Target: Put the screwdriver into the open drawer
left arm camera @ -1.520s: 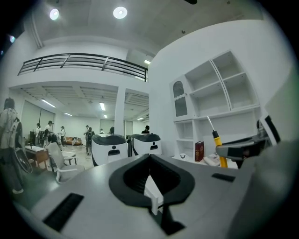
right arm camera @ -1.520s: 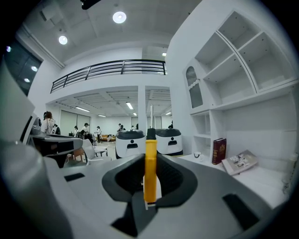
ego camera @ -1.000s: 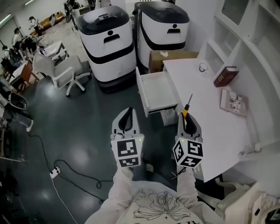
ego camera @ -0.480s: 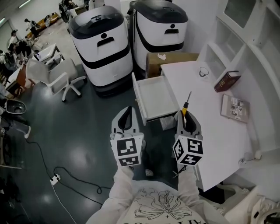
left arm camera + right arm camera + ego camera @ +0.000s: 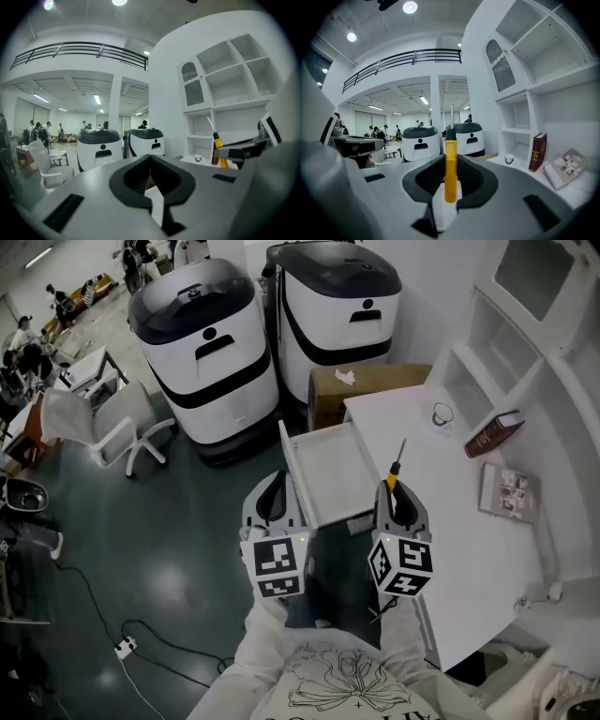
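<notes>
Head view: my right gripper (image 5: 392, 495) carries the screwdriver (image 5: 397, 465), its shaft pointing ahead out of the tips. The open drawer (image 5: 330, 470) lies just ahead and to its left, bare inside. My left gripper (image 5: 273, 498) hangs alongside, over the floor.

Left gripper view: jaws together, nothing between them.

Right gripper view: jaws narrowed onto the yellow handle.

I judge the pickup done; moving over the drawer and letting go remain.
</notes>
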`<act>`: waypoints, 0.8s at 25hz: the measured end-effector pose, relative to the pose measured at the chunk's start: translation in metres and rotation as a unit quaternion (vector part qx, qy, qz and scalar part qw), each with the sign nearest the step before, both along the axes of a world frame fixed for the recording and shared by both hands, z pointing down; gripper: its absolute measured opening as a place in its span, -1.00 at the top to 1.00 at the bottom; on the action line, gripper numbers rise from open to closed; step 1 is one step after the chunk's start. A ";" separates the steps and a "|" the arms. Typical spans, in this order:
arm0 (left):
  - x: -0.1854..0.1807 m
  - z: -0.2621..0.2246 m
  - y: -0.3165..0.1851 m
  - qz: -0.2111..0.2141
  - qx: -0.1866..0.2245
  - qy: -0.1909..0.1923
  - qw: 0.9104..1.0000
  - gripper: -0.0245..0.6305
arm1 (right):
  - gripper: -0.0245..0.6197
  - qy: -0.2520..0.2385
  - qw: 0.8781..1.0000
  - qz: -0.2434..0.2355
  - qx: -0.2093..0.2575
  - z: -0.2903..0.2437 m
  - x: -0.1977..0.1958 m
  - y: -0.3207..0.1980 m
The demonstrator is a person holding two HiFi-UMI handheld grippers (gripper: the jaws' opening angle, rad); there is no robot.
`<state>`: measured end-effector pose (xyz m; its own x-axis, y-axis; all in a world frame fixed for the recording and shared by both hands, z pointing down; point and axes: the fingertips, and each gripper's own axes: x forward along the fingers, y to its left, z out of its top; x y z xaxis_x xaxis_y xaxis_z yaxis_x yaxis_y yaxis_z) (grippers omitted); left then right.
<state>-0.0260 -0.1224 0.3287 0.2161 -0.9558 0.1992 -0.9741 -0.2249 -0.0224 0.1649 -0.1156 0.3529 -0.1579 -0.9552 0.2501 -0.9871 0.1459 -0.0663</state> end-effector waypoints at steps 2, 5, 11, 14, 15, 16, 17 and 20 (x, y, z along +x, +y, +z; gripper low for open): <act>-0.002 0.000 -0.020 0.007 -0.003 -0.001 1.000 0.91 | 0.70 -0.001 1.000 0.004 -0.004 0.001 -0.003 -0.019; -0.007 0.002 -0.051 0.014 -0.007 0.000 1.000 0.91 | 0.70 -0.003 1.000 0.011 -0.011 0.004 -0.009 -0.047; -0.021 0.012 -0.106 0.025 -0.019 0.002 0.999 0.91 | 0.70 -0.001 0.999 0.024 -0.023 0.013 -0.020 -0.098; -0.027 0.018 -0.130 0.034 -0.024 0.002 0.999 0.91 | 0.70 0.001 0.999 0.029 -0.029 0.018 -0.026 -0.120; -0.028 0.020 -0.137 0.037 -0.027 0.002 0.999 0.91 | 0.70 0.001 0.999 0.031 -0.031 0.020 -0.028 -0.126; -0.030 0.023 -0.143 0.039 -0.030 0.002 0.999 0.91 | 0.70 0.002 0.999 0.033 -0.034 0.022 -0.029 -0.131; -0.030 0.026 -0.148 0.040 -0.033 0.002 0.999 0.91 | 0.70 0.002 0.999 0.034 -0.037 0.025 -0.030 -0.136; -0.032 0.036 -0.162 0.043 -0.042 0.003 0.998 0.91 | 0.70 0.005 0.998 0.034 -0.047 0.034 -0.034 -0.149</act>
